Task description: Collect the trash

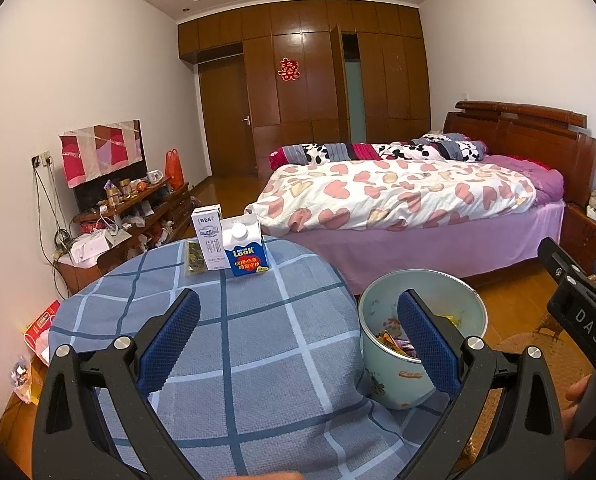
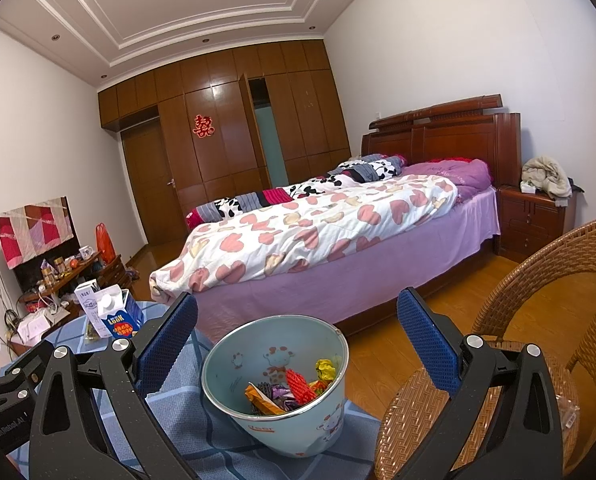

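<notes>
A pale green bin [image 1: 394,376] [image 2: 298,424] with cartoon prints stands at the right edge of the round table and holds several crumpled wrappers [image 2: 294,390]. At the table's far side stand a white milk carton [image 1: 208,238] [image 2: 85,300] and a blue-and-white "Look" carton [image 1: 245,252] [image 2: 118,316], with a flat dark snack packet [image 1: 194,258] lying beside them. My left gripper [image 1: 298,344] is open above the tablecloth with nothing in it. My right gripper [image 2: 298,340] is open over the bin, also holding nothing.
The table wears a blue checked cloth [image 1: 226,360]. A wicker chair [image 2: 538,320] stands at the right. Beyond lie a bed [image 1: 398,200] with a heart-print quilt, a cluttered TV cabinet [image 1: 130,216] at the left, and a nightstand [image 2: 538,216].
</notes>
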{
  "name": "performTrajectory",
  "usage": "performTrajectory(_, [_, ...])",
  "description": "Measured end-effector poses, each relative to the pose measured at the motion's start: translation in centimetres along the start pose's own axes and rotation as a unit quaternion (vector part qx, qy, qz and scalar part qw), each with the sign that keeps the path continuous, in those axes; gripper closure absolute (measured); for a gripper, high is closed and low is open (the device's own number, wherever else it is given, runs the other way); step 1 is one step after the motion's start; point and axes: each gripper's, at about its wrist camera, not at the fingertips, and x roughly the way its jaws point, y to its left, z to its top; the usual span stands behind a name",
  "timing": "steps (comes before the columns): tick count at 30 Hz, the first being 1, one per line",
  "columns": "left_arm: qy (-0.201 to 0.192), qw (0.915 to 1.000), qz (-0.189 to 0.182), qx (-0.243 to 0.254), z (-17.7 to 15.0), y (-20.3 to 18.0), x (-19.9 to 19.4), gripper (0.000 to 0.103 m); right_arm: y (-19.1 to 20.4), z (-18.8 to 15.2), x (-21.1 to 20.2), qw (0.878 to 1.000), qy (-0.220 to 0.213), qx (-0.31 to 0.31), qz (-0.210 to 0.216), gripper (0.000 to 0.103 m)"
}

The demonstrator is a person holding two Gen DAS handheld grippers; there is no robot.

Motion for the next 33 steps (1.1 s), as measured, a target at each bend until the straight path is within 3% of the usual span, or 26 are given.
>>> performTrajectory(7, [0.013,0.999,-0.037,-0.02,0.0,0.3,0.3,0.006,0.0,0.0,0.0,1.0,0.0,0.0,0.0,0.005])
performTrajectory(28, [-0.006,0.9997,-0.016,-0.017,0.1,0.0,0.1,0.006,-0.2,-0.5,0.0,1.0,0.001,0.001,-0.002,0.005])
performTrajectory(33, [0.011,0.9999,-0.007,-0.01,-0.1,0.0,1.0,0.006,-0.5,-1.0,0.1,1.0,0.008,0.005,-0.01,0.005])
